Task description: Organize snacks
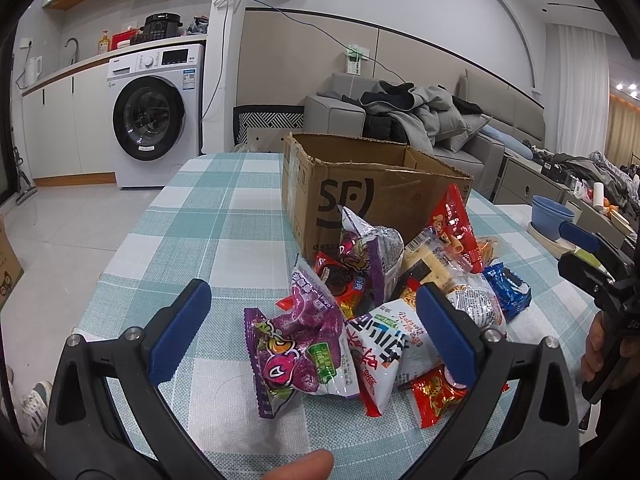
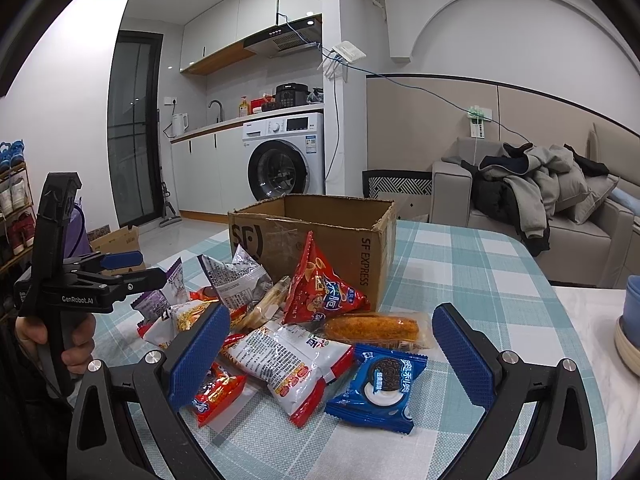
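Observation:
A heap of snack packets lies on the checked tablecloth in front of an open cardboard box (image 1: 360, 192) (image 2: 320, 232). In the left wrist view my left gripper (image 1: 312, 332) stands open above a purple packet (image 1: 296, 344) and a white packet (image 1: 384, 344), holding nothing. In the right wrist view my right gripper (image 2: 332, 356) stands open over a white packet (image 2: 288, 364) and a blue Oreo packet (image 2: 380, 384). A red triangular packet (image 2: 324, 288) leans against the box. The left gripper (image 2: 120, 264) shows at the left of that view, held by a hand.
The table (image 1: 192, 216) has bare cloth to the left of the heap. A blue bowl stack (image 1: 550, 216) sits at the right edge. Beyond are a washing machine (image 1: 156, 116) and a sofa (image 1: 440, 120) piled with clothes.

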The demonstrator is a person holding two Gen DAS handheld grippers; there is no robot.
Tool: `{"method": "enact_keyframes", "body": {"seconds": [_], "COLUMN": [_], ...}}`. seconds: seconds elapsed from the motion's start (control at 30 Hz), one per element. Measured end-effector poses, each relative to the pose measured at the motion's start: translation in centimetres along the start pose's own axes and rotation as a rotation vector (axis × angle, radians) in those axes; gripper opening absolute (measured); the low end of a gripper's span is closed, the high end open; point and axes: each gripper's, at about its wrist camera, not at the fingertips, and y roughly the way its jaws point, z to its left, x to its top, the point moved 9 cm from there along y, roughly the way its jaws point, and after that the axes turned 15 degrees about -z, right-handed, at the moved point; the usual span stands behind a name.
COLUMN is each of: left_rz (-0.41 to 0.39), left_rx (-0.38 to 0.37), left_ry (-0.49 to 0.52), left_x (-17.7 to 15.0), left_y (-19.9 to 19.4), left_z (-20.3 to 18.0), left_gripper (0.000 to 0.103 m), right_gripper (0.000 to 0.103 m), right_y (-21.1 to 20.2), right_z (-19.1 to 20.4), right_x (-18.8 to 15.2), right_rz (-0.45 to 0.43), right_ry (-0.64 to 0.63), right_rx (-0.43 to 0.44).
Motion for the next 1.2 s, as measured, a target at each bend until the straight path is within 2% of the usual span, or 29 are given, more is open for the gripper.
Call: {"method": "enact_keyframes", "body": {"seconds": [0.57,0.83,1.07,1.2], "left_rz": [0.006,0.075,0.139,0.155], "left_rx": [0.022,0.045,0.052,0.067], "left_ry": [-0.008,-0.017,-0.034,-0.029], "left_x": [-0.1,-1.0,-1.5,-1.7], "left_y": [0.0,0.8,1.5,1.7], "left_z": [0.5,1.2,2.1,2.6], "left_gripper": [0.102,0.102,0.102,0.102], "right_gripper": [0.103,0.103,0.103,0.103], "right_y": [0.4,1.1,1.8,2.6], "right_z": [-0.8,-2.4,-4.1,-4.3], "right_x": [-0.3,-0.9,-2.1,-3.5], "right_rz": [0.021,0.064,0.138,0.228], "right_ry": [0.025,0.073,0.103,0.078], "right_rx": [-0.022,-0.091,-0.159,-0.194]}}
